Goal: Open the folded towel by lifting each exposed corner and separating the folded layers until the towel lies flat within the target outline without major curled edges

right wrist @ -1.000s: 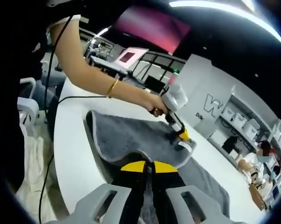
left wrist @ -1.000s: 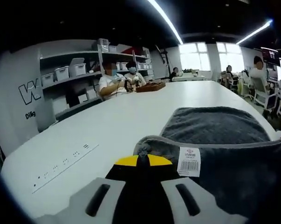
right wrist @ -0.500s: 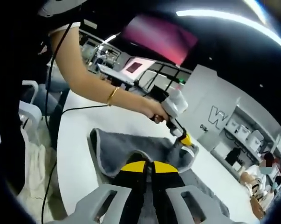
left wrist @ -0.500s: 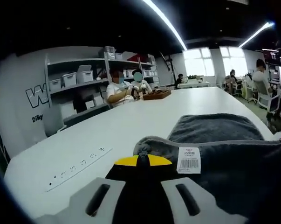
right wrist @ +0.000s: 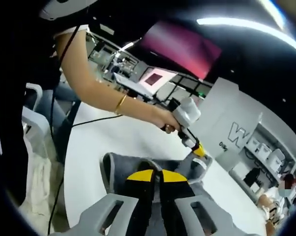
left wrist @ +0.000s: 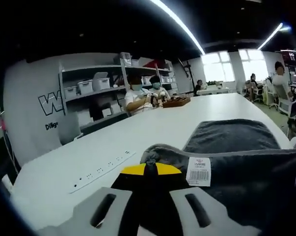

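The grey towel (left wrist: 231, 135) lies partly on the white table (left wrist: 113, 142), with its near layer lifted. My left gripper (left wrist: 150, 166) is shut on one corner of that layer, next to a white barcode label (left wrist: 198, 171). In the right gripper view my right gripper (right wrist: 157, 173) is shut on another corner of the towel (right wrist: 119, 169), which hangs down around the jaws. Further out there, a person's hand (right wrist: 168, 123) holds the left gripper (right wrist: 199, 151), its yellow tip shut on the towel's far corner.
A power strip (left wrist: 101, 169) is set into the table on the left. Shelves with white bins (left wrist: 86, 86) line the wall. Two seated people work at a brown tray (left wrist: 176, 102) at the far end. A cable (right wrist: 96, 119) runs over the table; a chair (right wrist: 37, 123) stands beside it.
Both grippers have risen with their towel corners; in the right gripper view less towel lies flat and the held edge sits closer. The left gripper view has swung slightly left.
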